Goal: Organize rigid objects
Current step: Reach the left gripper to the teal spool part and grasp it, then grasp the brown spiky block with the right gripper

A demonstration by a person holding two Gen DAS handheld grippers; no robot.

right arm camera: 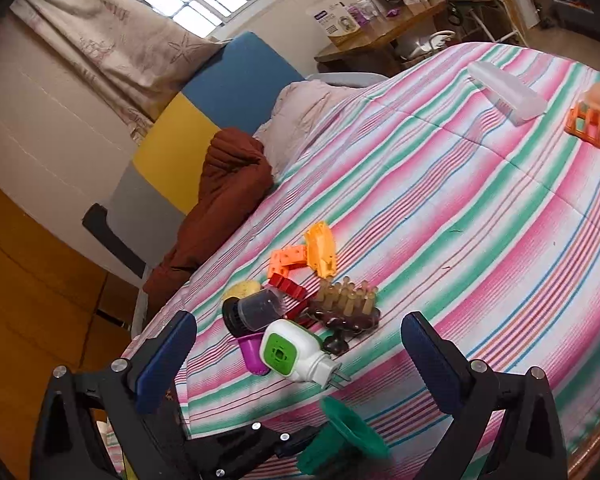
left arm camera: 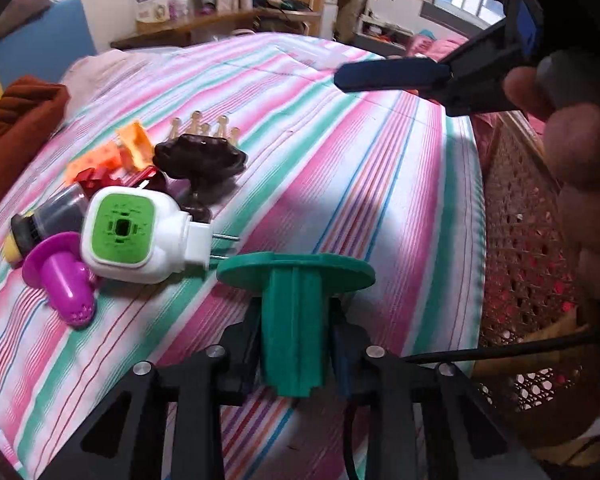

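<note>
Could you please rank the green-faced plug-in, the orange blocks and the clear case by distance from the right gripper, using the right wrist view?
1. Green-faced plug-in, just ahead of the right gripper, between its fingers.
2. Orange blocks, beyond the toy pile.
3. Clear case, far up the bed, to the right.

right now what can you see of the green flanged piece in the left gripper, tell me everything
The green flanged piece looks like matte teal plastic: a flat round disc on top of a ribbed, squarish stem. The left gripper is shut on the stem, its pads pressing both sides, disc end pointing away from the hand. It is held over the striped bedspread, close to the prongs of the white and green plug-in unit; whether they touch is unclear. The right wrist view shows it tilted.
</note>
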